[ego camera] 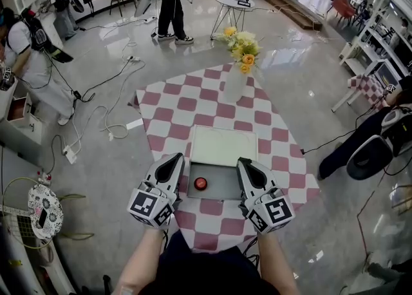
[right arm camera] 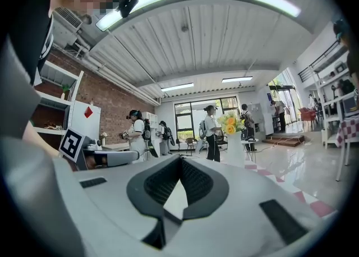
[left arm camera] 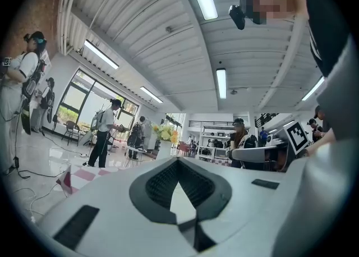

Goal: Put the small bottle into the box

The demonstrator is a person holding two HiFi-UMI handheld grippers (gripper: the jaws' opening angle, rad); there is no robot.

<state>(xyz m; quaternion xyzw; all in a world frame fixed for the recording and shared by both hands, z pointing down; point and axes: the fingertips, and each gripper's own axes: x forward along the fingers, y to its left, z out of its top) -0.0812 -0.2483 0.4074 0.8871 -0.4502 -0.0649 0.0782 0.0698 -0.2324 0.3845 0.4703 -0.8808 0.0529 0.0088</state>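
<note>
On the checked table an open box (ego camera: 226, 192) has a grey inside, and its white lid (ego camera: 223, 145) is folded back behind it. The small bottle (ego camera: 201, 183) stands in the box's left half, with only its red cap showing from above. My left gripper (ego camera: 175, 160) rests beside the box's left edge and my right gripper (ego camera: 245, 163) beside its right edge. Both point away from me, and neither touches the bottle. In the left gripper view the jaws (left arm camera: 178, 166) are shut with nothing between them. The right gripper view shows the same (right arm camera: 180, 164).
A white vase of yellow flowers (ego camera: 235, 81) stands at the table's far side, behind the box. It also shows ahead in both gripper views, as the vase (left arm camera: 164, 148) and the vase (right arm camera: 235, 148). Cables lie on the floor at left, and several people stand around the room.
</note>
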